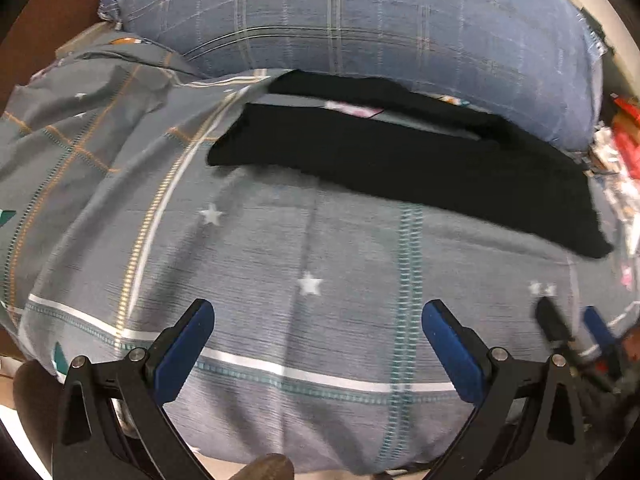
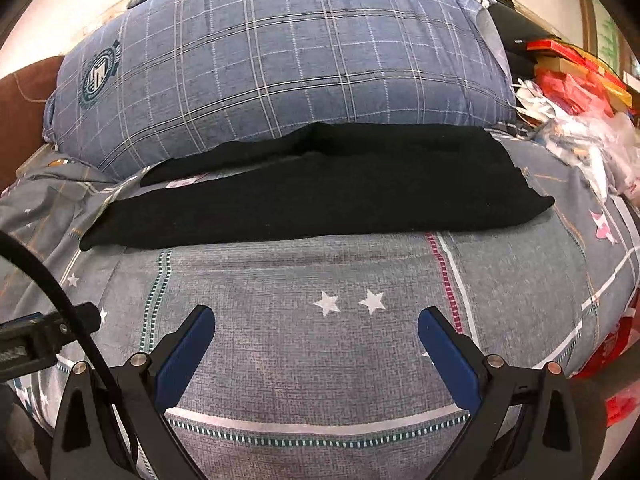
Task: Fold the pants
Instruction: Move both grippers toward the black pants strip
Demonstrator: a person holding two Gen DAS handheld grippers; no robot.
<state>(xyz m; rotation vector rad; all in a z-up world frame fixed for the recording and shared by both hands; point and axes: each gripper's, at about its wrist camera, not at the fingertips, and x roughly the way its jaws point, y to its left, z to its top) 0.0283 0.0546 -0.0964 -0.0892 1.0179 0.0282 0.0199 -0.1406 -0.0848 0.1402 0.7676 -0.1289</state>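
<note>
Both grippers' fingers (image 1: 184, 356) (image 2: 448, 364) spread wide over bedspread (image 2: 320, 360), short of pants' (image 2: 320, 200) near edge.

the pants (image 2: 320, 196) are plain black, with no pattern showing. the bedsheet (image 2: 320, 360) under them is grey, strewn with small white stars and crossed by white stripes, teal dashed lines, one crimson dashed line and thin orange lines; a pink star shape sits toward its right edge. the pillow (image 2: 280, 60) is blue-grey with a white and pale plaid grid and a round dark teal and white badge. the gripper finger pads (image 2: 184, 360) are dark blue on black frames.
</note>
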